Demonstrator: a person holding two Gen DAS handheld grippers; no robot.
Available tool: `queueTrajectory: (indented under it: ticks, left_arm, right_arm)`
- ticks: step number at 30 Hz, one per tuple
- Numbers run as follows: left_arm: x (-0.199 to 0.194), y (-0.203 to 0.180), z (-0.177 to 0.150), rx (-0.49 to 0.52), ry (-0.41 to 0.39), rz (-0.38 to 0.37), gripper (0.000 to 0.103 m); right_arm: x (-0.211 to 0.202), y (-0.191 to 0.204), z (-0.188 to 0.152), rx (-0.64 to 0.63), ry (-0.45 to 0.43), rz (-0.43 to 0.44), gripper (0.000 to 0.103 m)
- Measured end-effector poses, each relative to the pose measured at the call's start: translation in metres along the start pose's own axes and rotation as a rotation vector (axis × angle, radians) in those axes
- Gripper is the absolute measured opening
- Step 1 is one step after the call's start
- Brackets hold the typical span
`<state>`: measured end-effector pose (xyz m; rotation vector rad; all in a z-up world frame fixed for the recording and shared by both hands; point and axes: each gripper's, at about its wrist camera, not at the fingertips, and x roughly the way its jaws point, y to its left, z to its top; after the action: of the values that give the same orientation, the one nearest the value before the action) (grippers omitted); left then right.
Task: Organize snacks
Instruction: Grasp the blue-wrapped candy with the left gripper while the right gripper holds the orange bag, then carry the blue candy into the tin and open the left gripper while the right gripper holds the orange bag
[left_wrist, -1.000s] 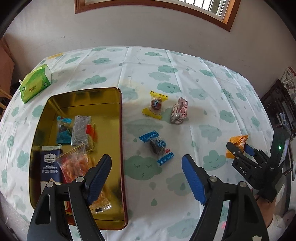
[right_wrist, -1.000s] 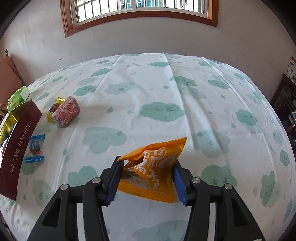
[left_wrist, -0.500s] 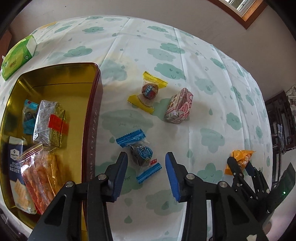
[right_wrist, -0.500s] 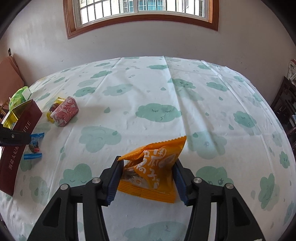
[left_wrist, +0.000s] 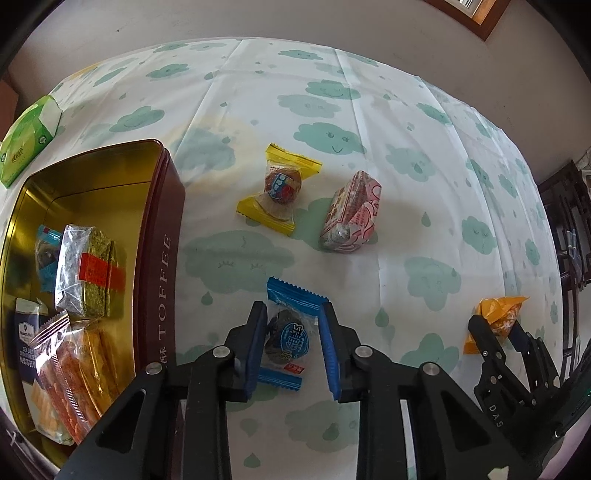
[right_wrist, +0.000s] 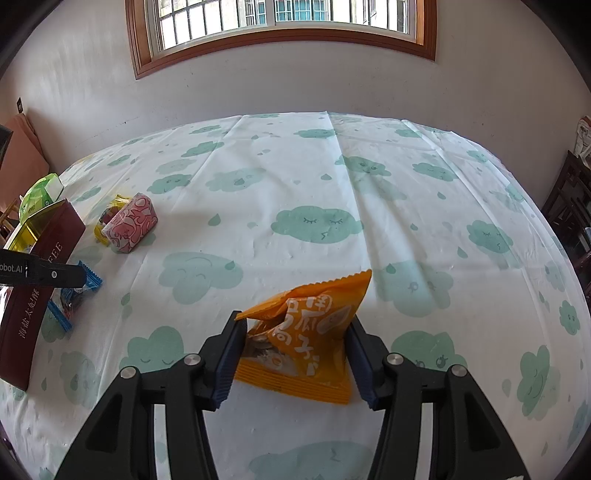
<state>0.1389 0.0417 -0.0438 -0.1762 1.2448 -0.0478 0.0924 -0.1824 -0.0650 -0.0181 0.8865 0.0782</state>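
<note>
Blue-wrapped candy (left_wrist: 290, 338), orange packet (right_wrist: 306, 339), cloud-print tablecloth (right_wrist: 314, 184)

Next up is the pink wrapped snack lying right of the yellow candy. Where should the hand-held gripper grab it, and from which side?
Grip the pink wrapped snack across its middle, on the two long sides. It lies flat as a stubby block, its long axis running from the near-left end to the far-right one. Come down from above, with the fingers turned to straddle its narrow width. The yellow-wrapped candy lies apart on the left, so there looks to be room for a finger.
</note>
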Motion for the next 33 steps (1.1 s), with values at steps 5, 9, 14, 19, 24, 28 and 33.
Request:
queueTrajectory:
  ticks: [5, 9, 14, 19, 24, 28, 33]
  left_arm:
    - [0.003, 0.0, -0.004, 0.013, 0.01, 0.004, 0.025]
    - [0.003, -0.002, -0.006, 0.029, 0.006, 0.013, 0.026]
    - [0.004, -0.006, -0.008, 0.044, 0.008, 0.012, 0.026]
    - [0.007, -0.004, -0.008, 0.037, 0.016, -0.002, 0.029]
    - [0.008, -0.005, -0.009, 0.045, 0.015, 0.001, 0.03]
    - [0.008, -0.006, -0.01, 0.056, 0.008, 0.007, 0.029]
    - [0.008, -0.007, -0.011, 0.065, -0.002, 0.007, 0.025]
  right_arm:
    - [0.0, 0.0, 0.0, 0.0, 0.0, 0.0, 0.055]
    - [0.0, 0.0, 0.0, -0.001, 0.0, -0.002, 0.055]
    - [0.0, 0.001, 0.0, -0.001, 0.0, -0.003, 0.055]
    - [0.0, 0.001, 0.0, -0.001, 0.0, -0.003, 0.055]
    - [0.001, 0.001, 0.0, -0.001, 0.0, -0.003, 0.055]
    - [0.001, 0.001, 0.0, -0.002, 0.0, -0.004, 0.055]
    - [0.001, 0.001, 0.0, -0.002, 0.0, -0.004, 0.055]
